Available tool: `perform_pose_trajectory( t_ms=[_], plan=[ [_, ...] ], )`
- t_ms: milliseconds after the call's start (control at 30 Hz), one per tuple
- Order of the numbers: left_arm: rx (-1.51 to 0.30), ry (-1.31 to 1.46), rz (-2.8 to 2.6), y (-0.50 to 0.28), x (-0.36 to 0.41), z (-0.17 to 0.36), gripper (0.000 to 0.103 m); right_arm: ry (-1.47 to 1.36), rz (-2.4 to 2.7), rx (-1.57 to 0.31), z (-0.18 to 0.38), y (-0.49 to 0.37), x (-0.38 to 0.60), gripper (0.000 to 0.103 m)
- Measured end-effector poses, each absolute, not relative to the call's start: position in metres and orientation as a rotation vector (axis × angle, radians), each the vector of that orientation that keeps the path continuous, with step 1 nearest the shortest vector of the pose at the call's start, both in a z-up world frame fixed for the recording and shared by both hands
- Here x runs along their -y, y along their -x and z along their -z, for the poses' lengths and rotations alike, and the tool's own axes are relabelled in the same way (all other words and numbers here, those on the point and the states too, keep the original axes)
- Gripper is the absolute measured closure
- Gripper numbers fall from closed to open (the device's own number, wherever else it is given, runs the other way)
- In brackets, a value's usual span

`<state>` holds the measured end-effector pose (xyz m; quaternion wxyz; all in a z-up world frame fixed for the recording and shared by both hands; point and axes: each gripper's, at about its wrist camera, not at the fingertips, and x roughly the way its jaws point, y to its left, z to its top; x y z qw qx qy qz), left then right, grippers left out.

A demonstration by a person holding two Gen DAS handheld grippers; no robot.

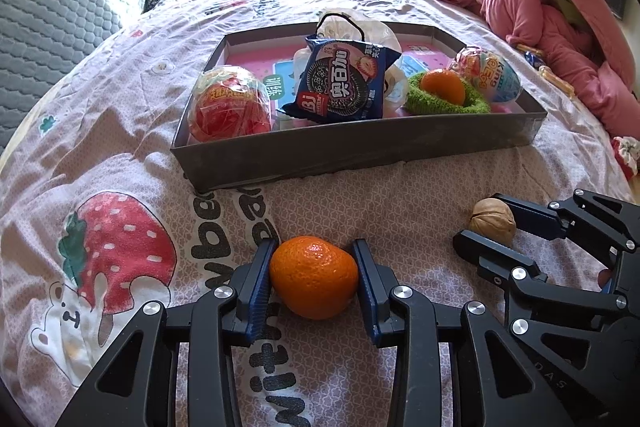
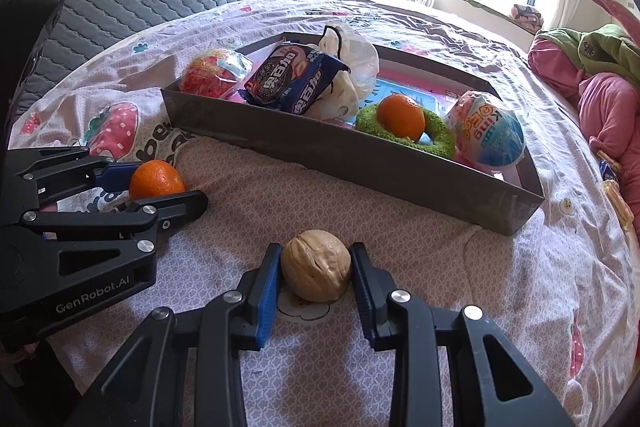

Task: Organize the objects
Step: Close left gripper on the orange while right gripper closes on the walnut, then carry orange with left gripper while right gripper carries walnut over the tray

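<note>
Fruit and a nut are sitting low in the two wrist views, each between a pair of blue-padded fingers. In the left wrist view, an orange [image 1: 314, 277] is lying on the bedsheet [image 1: 120, 155] at lower centre, and the left gripper [image 1: 315, 261] is pinching it, both pads touching its sides. In the right wrist view, a walnut [image 2: 316, 265] is resting at lower centre on the sheet, and the right gripper [image 2: 315, 263] is closing on it with the pads touching its left and right sides.

Each tool is also showing in the other's view: the right gripper is lying at the lower right of the left view with the walnut between its fingertips, and the left gripper is sitting at the left edge of the right view with the orange between its fingers.

Above both, in the middle of each frame, a shallow grey box [image 1: 360, 147] is standing on the sheet. Inside it, a red wrapped ball [image 1: 230, 103] is occupying the left end, a blue cookie packet [image 1: 340, 83] is leaning against a white plastic bag [image 1: 372, 31], a second orange [image 1: 442, 87] is nesting in a green ring [image 1: 448, 103], and a blue-and-white wrapped egg [image 1: 494, 75] is filling the right end.

Pink and green bedding [image 1: 540, 7] is piling up at the upper right, and a grey quilted cushion [image 1: 60, 11] is filling the upper left.
</note>
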<state>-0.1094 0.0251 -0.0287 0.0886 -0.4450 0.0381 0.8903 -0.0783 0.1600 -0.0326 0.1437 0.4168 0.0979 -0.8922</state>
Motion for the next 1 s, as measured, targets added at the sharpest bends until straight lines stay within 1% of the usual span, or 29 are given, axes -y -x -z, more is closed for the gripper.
perform_pose_trajectory(
  t_ms=[167, 300, 667, 1000],
  plan=[
    [-0.097, 1.304, -2.669, 0.11, -0.023, 0.022, 0.064, -1.18, 2.582, -0.259, 0.027, 0.077, -0.162, 0.069],
    [-0.101, 1.264, -2.705, 0.11, -0.024, 0.014, 0.064, -1.131, 2.604, -0.298, 0.019, 0.073, -0.16, 0.069],
    [-0.033, 1.191, -2.776, 0.122, -0.022, -0.011, 0.064, -1.021, 2.663, -0.297, -0.006, 0.075, -0.159, 0.069],
    [0.013, 1.131, -2.849, 0.141, -0.017, -0.026, 0.064, -0.926, 2.77, -0.221, -0.031, 0.088, -0.177, 0.069]
  ],
)
